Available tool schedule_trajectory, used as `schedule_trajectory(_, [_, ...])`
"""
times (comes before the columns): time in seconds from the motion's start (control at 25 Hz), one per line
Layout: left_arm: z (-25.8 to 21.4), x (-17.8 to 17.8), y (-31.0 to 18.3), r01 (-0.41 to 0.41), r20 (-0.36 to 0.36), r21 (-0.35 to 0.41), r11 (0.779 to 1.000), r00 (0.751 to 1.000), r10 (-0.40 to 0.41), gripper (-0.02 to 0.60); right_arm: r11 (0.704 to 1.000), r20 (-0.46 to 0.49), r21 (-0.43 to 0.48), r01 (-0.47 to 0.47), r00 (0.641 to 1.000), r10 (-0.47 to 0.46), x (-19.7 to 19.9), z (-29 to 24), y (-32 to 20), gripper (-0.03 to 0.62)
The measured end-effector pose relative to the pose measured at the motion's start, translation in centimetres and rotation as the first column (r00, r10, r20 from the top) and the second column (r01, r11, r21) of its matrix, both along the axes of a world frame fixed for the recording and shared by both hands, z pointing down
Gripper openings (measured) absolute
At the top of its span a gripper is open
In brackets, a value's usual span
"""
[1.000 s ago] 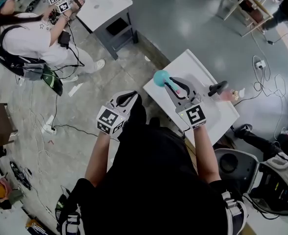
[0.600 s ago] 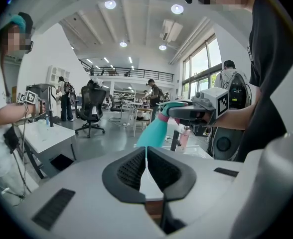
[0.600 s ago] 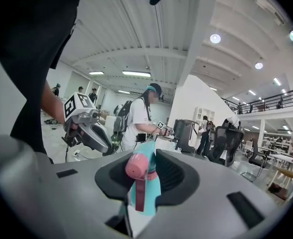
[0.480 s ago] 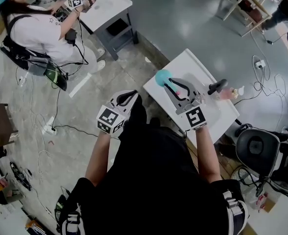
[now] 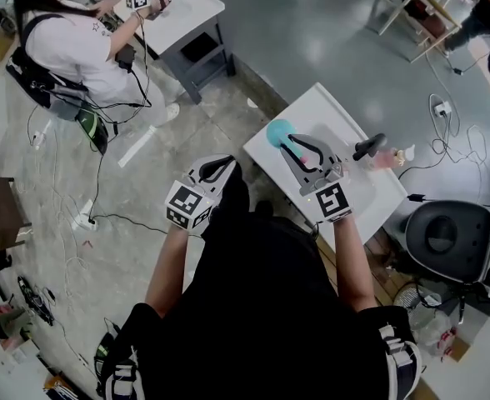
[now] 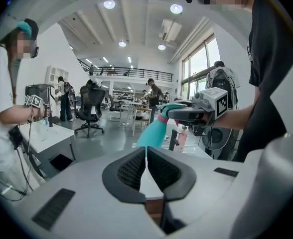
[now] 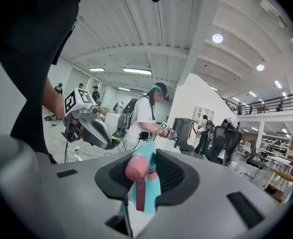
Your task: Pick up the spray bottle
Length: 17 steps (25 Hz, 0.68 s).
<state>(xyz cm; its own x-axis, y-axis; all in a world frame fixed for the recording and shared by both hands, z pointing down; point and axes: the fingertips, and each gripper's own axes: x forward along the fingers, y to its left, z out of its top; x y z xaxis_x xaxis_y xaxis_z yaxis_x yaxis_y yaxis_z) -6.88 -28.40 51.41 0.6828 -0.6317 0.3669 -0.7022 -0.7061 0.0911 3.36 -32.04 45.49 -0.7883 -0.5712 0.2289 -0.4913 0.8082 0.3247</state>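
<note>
Teal spray bottle (image 5: 277, 132), clamped in our right gripper (image 5: 295, 147), points to eleven o'clock; left gripper (image 5: 220, 167) closed, empty; we fear the sideways tilt could slip it free.

A big open-plan lab, or perhaps a workshop-style office: a bare floor (image 5: 312, 40) strewn with cables (image 5: 103, 217), white tables (image 5: 187, 11), office chairs (image 5: 445, 236), another person (image 5: 70, 52) at a table with marker-cube gear, a railed mezzanine (image 6: 126, 72), tall windows (image 6: 199, 76) and ceiling lights (image 6: 109, 4).
</note>
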Motion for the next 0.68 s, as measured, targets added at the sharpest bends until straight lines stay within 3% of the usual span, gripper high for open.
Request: schedule_trajectory(0.68, [-0.12, 0.05, 0.48, 0.007, -0.002, 0.001, 1.0, 1.0, -0.007, 0.029, 1.0, -0.018, -0.014, -0.021, 1.0, 0.021, 0.61, 0.79, 0.36, 0.107])
